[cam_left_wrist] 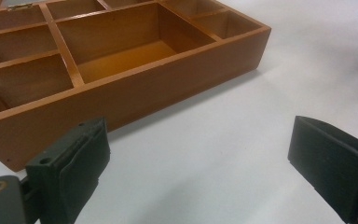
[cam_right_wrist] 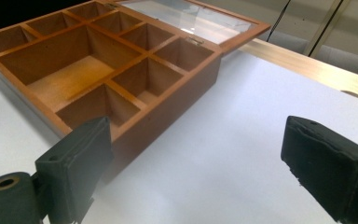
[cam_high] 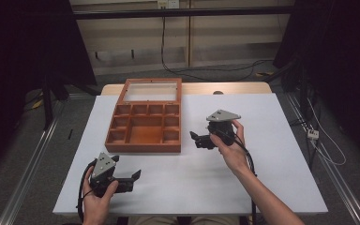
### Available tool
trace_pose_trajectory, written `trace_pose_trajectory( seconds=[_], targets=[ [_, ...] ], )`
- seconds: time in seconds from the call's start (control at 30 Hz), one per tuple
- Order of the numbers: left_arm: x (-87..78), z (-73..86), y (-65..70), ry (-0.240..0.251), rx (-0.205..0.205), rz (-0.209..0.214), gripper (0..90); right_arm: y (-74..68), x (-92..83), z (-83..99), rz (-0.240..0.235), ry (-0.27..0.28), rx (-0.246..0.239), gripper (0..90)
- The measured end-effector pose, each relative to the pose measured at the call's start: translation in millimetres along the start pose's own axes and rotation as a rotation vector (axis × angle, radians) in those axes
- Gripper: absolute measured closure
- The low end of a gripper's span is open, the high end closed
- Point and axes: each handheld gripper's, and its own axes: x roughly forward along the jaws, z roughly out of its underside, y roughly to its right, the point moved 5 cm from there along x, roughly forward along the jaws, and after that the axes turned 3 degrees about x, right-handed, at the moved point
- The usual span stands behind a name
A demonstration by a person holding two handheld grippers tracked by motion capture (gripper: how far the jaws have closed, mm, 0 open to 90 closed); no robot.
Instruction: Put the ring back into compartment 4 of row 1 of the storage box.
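Wooden compartment box (cam_high: 145,129) sits open on the white table (cam_high: 262,154), left of centre toward the far side, its glass-paned lid (cam_high: 151,91) folded back flat behind it and every compartment bare. Left gripper (cam_high: 130,177) held low near the front-left edge, jaws spread wide with nothing between, box's near wall just ahead in the left gripper view. Right gripper (cam_high: 194,136) just right of the box, jaws also wide apart and holding nothing

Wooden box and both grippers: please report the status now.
Left gripper open, right gripper open, both hold nothing. Wooden box on the table, lid open, compartments empty. Nothing in the way.
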Motion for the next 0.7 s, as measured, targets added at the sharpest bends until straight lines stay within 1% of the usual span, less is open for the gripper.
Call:
trace_pose_trajectory(
  seconds=[0.23, 0.33, 0.43, 0.53, 0.7],
  targets=[
    [-0.5, -0.1, -0.2, 0.000, 0.002, -0.005, 5.1, 11.5, -10.5, 19.6, 0.038, -0.009, 0.016, 8.7],
    [0.2, 0.1, -0.3, -0.003, 0.000, -0.004, 5.1, 16.8, -17.4, 26.1, 0.049, 0.006, 0.035, 8.7],
    [0.7, 0.2, -0.6, -0.007, 0.000, -0.007, 5.1, 20.4, -24.8, 30.7, 0.049, 0.021, 0.054, 8.7],
    [0.8, 0.4, -0.9, -0.006, -0.001, -0.009, 5.1, 23.2, -31.9, 36.2, 0.058, 0.026, 0.052, 8.7],
    [0.8, 0.3, -1.7, -0.008, 0.000, -0.009, 5.1, 29.1, -42.2, 45.1, 0.073, 0.027, 0.067, 8.5]
  ],
)
